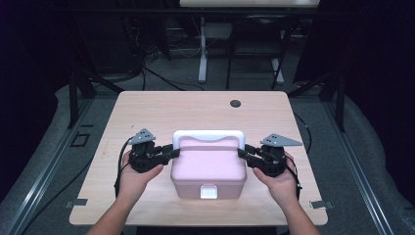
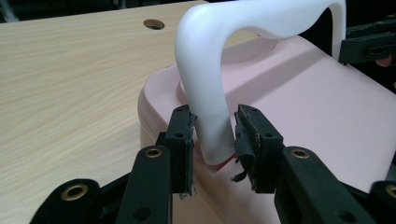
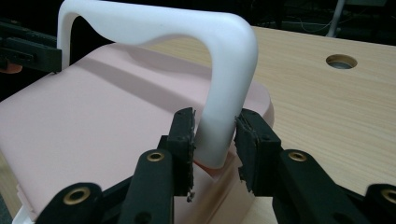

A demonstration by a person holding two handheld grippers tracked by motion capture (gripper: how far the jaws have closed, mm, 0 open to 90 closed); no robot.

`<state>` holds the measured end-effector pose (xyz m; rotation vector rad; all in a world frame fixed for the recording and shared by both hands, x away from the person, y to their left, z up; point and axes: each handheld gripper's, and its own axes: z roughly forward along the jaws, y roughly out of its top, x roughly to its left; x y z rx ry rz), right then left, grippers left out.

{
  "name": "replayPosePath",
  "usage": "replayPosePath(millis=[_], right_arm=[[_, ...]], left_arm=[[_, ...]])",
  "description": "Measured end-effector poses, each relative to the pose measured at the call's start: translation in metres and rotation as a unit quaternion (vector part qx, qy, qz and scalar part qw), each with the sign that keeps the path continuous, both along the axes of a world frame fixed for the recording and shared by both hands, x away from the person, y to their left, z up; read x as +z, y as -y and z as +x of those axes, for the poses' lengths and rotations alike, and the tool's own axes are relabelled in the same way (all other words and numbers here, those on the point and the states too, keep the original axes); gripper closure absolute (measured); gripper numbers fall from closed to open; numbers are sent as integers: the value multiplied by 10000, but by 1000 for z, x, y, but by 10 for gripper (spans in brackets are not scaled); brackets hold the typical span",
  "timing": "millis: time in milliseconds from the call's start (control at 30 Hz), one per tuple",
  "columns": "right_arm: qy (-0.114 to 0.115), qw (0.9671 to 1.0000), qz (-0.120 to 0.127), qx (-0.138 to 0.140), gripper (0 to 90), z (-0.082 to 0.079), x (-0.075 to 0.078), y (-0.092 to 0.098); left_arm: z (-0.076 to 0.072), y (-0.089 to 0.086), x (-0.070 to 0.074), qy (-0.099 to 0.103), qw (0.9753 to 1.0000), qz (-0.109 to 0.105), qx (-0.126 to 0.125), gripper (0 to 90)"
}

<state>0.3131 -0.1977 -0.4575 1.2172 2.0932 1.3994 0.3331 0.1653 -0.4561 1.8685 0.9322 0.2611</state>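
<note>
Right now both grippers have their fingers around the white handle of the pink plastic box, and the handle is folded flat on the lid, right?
Not flat: the white handle stands upright above the pink plastic box, as the left gripper view shows. Both grippers do grip it.

the box (image 1: 208, 169) is pale pink all over, plain and unpatterned, with a white handle (image 1: 209, 135) and a small white latch (image 1: 209, 191) on its front. the tabletop (image 1: 161, 112) is light wood with a fine straight grain and a dark round hole (image 1: 235, 103). each hand-held gripper, left (image 1: 175, 152) and right (image 1: 243, 153), is black with brass-coloured rivets and a grey plate on top.
</note>
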Motion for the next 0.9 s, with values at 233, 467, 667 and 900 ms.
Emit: replayPosePath(millis=[233, 467, 667, 900], right_arm=[[45, 10000, -37, 26, 703, -6, 0, -2], [77, 9999, -37, 85, 728, -11, 2, 0], [172, 9997, -131, 61, 731, -14, 2, -2], [190, 9998, -47, 42, 732, -14, 4, -2]], left_arm=[[-3, 1, 0, 71, 10000, 10, 36, 695], [-9, 0, 0, 193, 9998, 4, 58, 727], [-11, 0, 1, 204, 9998, 79, 39, 732], [-11, -1, 4, 184, 9998, 52, 34, 733]])
